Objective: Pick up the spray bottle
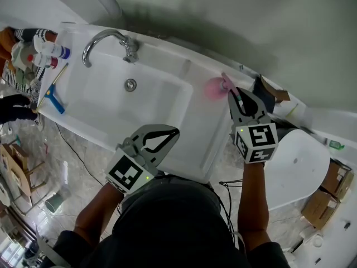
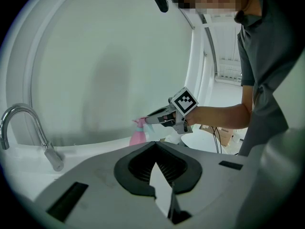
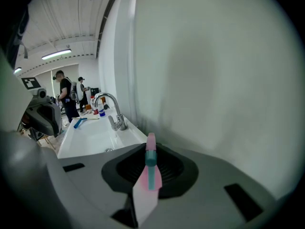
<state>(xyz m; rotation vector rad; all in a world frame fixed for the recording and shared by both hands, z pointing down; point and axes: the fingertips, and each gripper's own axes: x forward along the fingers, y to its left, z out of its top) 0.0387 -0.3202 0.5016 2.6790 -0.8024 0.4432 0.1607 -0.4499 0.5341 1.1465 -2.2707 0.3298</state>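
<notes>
And the right gripper (image 1: 234, 96) is on it, jaws clamped on the head of the pink spray bottle (image 1: 213, 88). In the right gripper view the bottle's pink and teal fill the gap between the jaws. The bottle is at the right end of the white sink (image 1: 111, 102), up on the far side against the wall and well to the right of the faucet (image 1: 106, 41). Whether its base touches the ledge, I can't tell. The left gripper (image 1: 174, 133) hangs over the sink's near edge, jaws together with nothing between them, pointing across towards the bottle. Way over on the left ledge lie a blue squeegee (image 1: 54, 96) and a cluster of bottles (image 1: 47, 52), well apart from the action.
</notes>
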